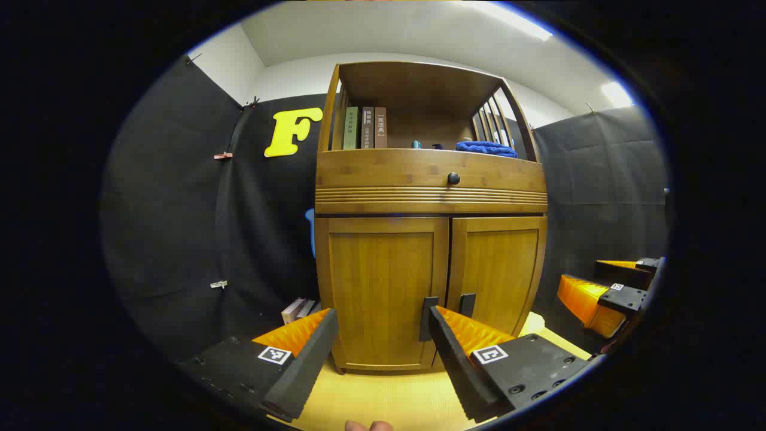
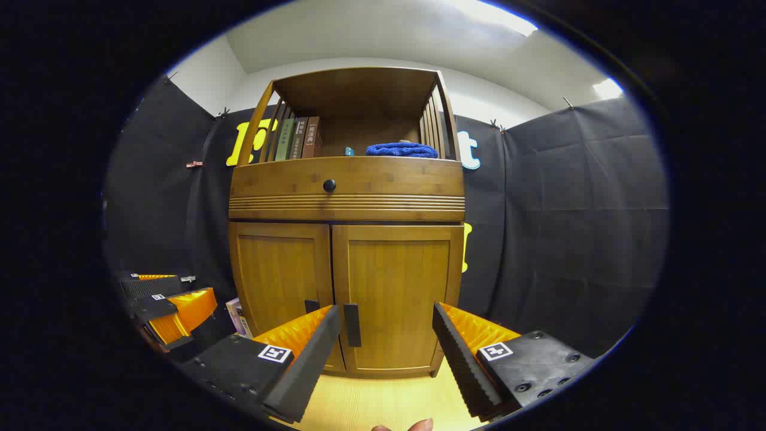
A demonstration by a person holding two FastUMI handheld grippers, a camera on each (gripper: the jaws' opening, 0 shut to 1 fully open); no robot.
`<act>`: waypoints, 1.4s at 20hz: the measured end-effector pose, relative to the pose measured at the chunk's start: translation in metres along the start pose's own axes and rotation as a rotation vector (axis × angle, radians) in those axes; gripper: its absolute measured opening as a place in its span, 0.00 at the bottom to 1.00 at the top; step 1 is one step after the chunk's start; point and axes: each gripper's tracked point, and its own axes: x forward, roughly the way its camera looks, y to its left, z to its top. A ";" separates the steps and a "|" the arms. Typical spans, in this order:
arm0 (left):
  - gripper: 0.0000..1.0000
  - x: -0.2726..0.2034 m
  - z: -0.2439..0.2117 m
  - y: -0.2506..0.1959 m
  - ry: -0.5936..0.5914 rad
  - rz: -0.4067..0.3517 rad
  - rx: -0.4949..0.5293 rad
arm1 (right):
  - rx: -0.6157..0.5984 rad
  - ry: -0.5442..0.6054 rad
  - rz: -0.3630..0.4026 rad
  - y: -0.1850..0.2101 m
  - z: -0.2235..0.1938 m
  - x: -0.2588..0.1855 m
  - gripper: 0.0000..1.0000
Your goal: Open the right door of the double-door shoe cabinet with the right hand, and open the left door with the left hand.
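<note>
Both doors of the shoe cabinet (image 1: 431,239) are shut, so 0 of 2 steps look done. In the left gripper view, the left gripper (image 1: 383,326), jaws wide, faces the left door (image 1: 383,281), its handle (image 1: 427,317) at 3 o'clock. In the right gripper view, the right gripper (image 2: 386,323), also wide, faces the right door (image 2: 398,287), handle (image 2: 352,324) at 9 o'clock. Neither touches yet.

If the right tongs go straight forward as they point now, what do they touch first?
Probably the right door of the shoe cabinet, on its panel just beside the handle. The right tongs are open; depth is unclear.
</note>
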 end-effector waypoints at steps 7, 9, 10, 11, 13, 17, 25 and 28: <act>0.94 0.000 0.001 0.004 -0.003 0.001 0.003 | -0.005 0.004 0.005 0.006 0.000 -0.003 0.98; 0.93 0.001 0.001 0.006 -0.001 0.003 0.008 | -0.006 0.005 0.004 0.007 0.000 -0.003 1.00; 0.94 0.001 0.001 0.006 0.000 0.004 0.009 | -0.007 0.006 0.002 0.007 -0.001 -0.004 0.98; 0.94 0.002 0.001 0.006 0.000 0.004 0.008 | -0.008 0.007 0.002 0.007 -0.002 -0.005 0.98; 0.94 0.002 0.002 0.008 -0.003 0.004 0.003 | -0.008 0.008 -0.001 0.007 -0.001 -0.005 0.98; 0.93 0.003 0.002 0.008 -0.004 0.000 0.009 | -0.009 0.004 -0.009 0.007 -0.001 -0.004 0.98; 0.94 0.009 0.005 0.010 -0.009 -0.004 0.013 | -0.014 0.006 -0.004 0.014 -0.001 0.004 0.98; 0.93 0.013 0.002 0.014 -0.006 -0.003 0.014 | -0.011 0.016 0.005 0.020 -0.005 0.012 0.98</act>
